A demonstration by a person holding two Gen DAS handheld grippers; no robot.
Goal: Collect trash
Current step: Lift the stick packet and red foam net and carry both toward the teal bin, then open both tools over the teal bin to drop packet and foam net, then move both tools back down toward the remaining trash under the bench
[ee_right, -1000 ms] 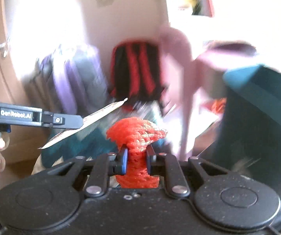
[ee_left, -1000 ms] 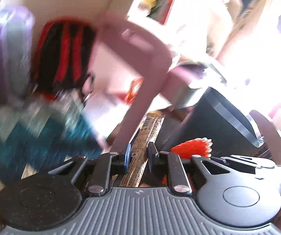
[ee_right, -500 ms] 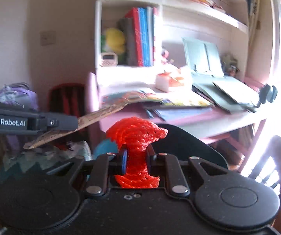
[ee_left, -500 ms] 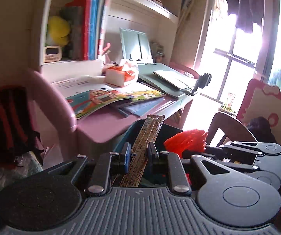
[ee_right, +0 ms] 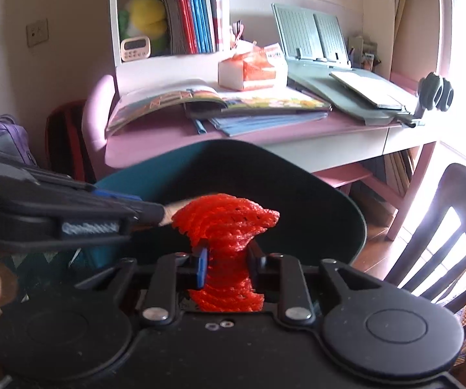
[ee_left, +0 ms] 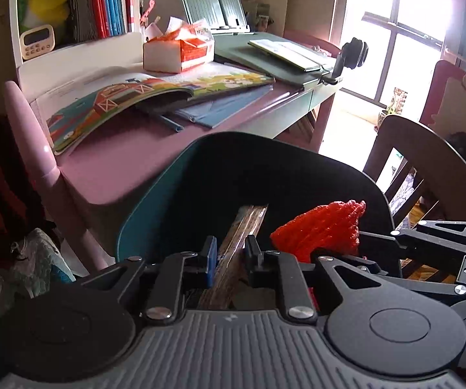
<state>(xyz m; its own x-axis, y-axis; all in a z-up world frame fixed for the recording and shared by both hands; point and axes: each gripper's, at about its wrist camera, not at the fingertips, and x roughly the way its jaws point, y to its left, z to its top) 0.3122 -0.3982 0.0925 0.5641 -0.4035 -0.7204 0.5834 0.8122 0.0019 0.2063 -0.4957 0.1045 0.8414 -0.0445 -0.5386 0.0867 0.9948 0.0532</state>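
My left gripper (ee_left: 229, 256) is shut on a long brown snack wrapper (ee_left: 244, 236) and holds it over the open mouth of a dark teal bin (ee_left: 155, 201). My right gripper (ee_right: 228, 259) is shut on a red foam net (ee_right: 229, 223), also over the bin (ee_right: 346, 214). The red net shows at the right of the left wrist view (ee_left: 320, 230). The left gripper comes in from the left of the right wrist view (ee_right: 148, 212), its wrapper tip mostly hidden behind the net.
A pink desk (ee_left: 119, 162) behind the bin carries open picture books (ee_left: 155, 92), a tissue box (ee_left: 181, 48) and a green book stand (ee_left: 213, 3). A wooden chair (ee_right: 453, 227) stands right. Bags (ee_right: 2, 136) lie left by the wall.
Both grippers swung up and right from the bags and floor to the desk, then moved closer over the bin. Each keeps its hold on its piece of trash.
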